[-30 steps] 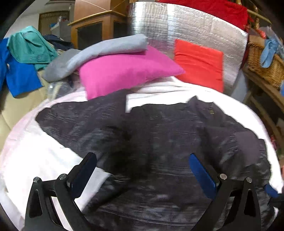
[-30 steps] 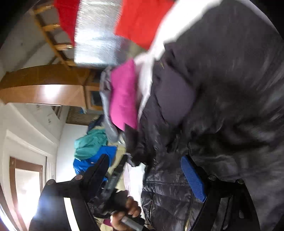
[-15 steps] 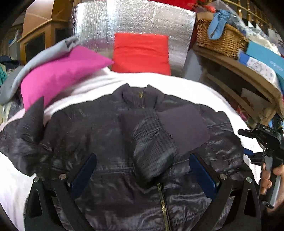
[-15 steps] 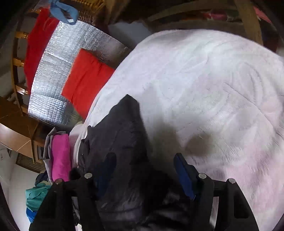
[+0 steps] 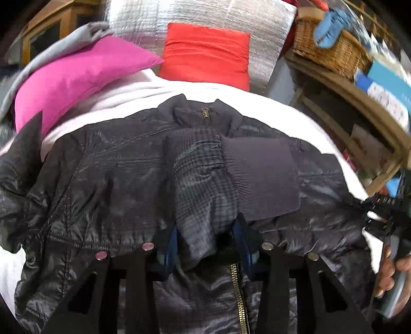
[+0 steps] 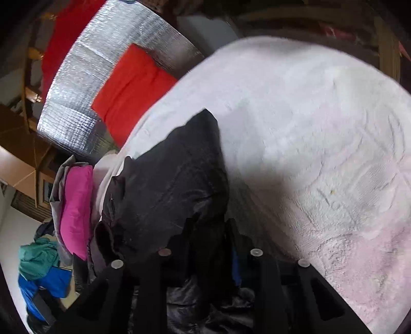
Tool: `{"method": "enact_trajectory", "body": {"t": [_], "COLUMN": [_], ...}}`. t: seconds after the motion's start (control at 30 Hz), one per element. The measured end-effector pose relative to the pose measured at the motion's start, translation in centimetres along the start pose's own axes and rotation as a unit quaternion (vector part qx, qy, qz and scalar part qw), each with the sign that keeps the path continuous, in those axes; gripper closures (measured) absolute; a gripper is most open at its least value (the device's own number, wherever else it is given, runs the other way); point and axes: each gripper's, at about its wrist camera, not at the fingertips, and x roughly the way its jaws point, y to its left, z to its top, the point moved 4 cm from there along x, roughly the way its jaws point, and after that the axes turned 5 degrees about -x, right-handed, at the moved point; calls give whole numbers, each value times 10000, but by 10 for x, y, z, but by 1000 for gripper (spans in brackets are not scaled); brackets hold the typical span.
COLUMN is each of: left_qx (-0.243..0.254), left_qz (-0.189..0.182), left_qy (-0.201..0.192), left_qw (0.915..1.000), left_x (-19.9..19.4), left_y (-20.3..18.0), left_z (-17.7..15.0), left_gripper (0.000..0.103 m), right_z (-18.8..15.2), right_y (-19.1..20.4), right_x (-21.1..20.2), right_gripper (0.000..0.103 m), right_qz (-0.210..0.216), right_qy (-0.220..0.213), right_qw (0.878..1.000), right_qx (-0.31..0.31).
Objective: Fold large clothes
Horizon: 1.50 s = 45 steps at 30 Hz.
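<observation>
Jaws of left gripper [image 5: 208, 241] have just been closing; now pinching the folded-in sleeve [image 5: 205, 200] above the zip. Jaws of right gripper [image 6: 209, 246] have just been closing too, nipped on the jacket's right edge. Jacket [image 5: 102, 179] lies front-up on the white bed cover [image 6: 308, 128], near hem to far collar [image 5: 205, 113]; long axis runs near-far. Judged light, puffy, slick shell: likely to slip and spring back. Better hold: ribbed cuff [image 5: 262, 169] or seams.

Bare white blanket [image 6: 321, 133] right of jacket [image 5: 108, 185] = open room for a gripper, far edge blocked by pink pillow [image 5: 77, 74], red pillow [image 5: 208, 56] & silver foil board [image 5: 195, 18], wooden shelf w/ wicker basket [image 5: 331, 48] crowding right side, clothes pile [image 6: 41, 267] off left.
</observation>
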Motion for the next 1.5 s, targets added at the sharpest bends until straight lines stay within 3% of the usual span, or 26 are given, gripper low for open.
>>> {"method": "enact_trajectory", "body": {"t": [0.1, 0.37, 0.53, 0.63, 0.67, 0.7, 0.73, 0.77, 0.8, 0.9, 0.97, 1.0, 1.1, 1.13, 1.17, 1.27, 1.37, 1.43, 1.5], "left_qx": [-333, -813, -1027, -1099, -1138, -1217, -1388, -1511, -1734, -2302, -2456, -2461, -2609, -2721, -2749, -2827, -2444, -2043, -2035], "left_qz": [-277, -232, 65, -89, -114, -138, -203, -258, -384, -957, -1182, -1227, -1376, -1426, -1434, -1298, -1223, -921, -629], "left_qy": [116, 311, 223, 297, 344, 411, 508, 557, 613, 592, 506, 500, 611, 585, 541, 338, -158, -332, -64], "left_qw": [9990, 9959, 9944, 9935, 9928, 9916, 9888, 9866, 9822, 9666, 9608, 9601, 9535, 9498, 9492, 9498, 9618, 9740, 9770], "left_x": [-2, -11, -25, -32, -31, -30, -29, -28, -27, -24, -23, -20, -5, 2, 3, 4, -14, -20, -5], "left_y": [16, 61, 90, 100, 102, 106, 113, 118, 125, 140, 142, 141, 140, 140, 140, 138, 124, 113, 116], "left_z": [3, 2, 3, 2, 3, 2, 1, 0, -2, -3, -2, 0, 2, 2, 4, 8, 22, 29, 29], "left_gripper": [60, 60, 60, 58, 56, 49, 42, 41, 41, 41, 41, 41, 43, 62, 70, 72, 73, 73, 73], "right_z": [2, -2, -3, -3, -2, -2, -2, -2, -1, -2, -5, -7, -14, -15, -14, -13, -13, -16, -19], "right_y": [0, -9, -11, -15, -19, -22, -25, -28, -30, -28, -23, -19, -9, -3, 3, 23, 36, 33, 16], "right_x": [-3, -15, -13, -11, -9, -8, -7, -5, -4, 3, 10, 12, 16, 13, 8, -13, -27, -20, -2], "right_gripper": [79, 79, 79, 76, 74, 59, 29, 18, 16, 16, 17, 22, 62, 65, 67, 70, 70, 70, 71], "right_qz": [-45, -95, -51, 160, 312, 451, 508, 582, 635, 707, 595, 495, 81, 33, -42, -33, -115, -237, -379], "right_qy": [-30, -39, 69, 173, 224, 269, 323, 367, 365, 437, 464, 453, 507, 412, 309, -105, -407, -230, 222], "right_qw": [10000, 9999, 9999, 9997, 9990, 9979, 9970, 9955, 9948, 9942, 9963, 9973, 9986, 9988, 9985, 9970, 9929, 9933, 9949], "right_qx": [-32, -138, -123, 69, 233, 381, 493, 651, 713, 676, 419, 292, -132, -271, -450, -769, -1114, -1110, -908]}}
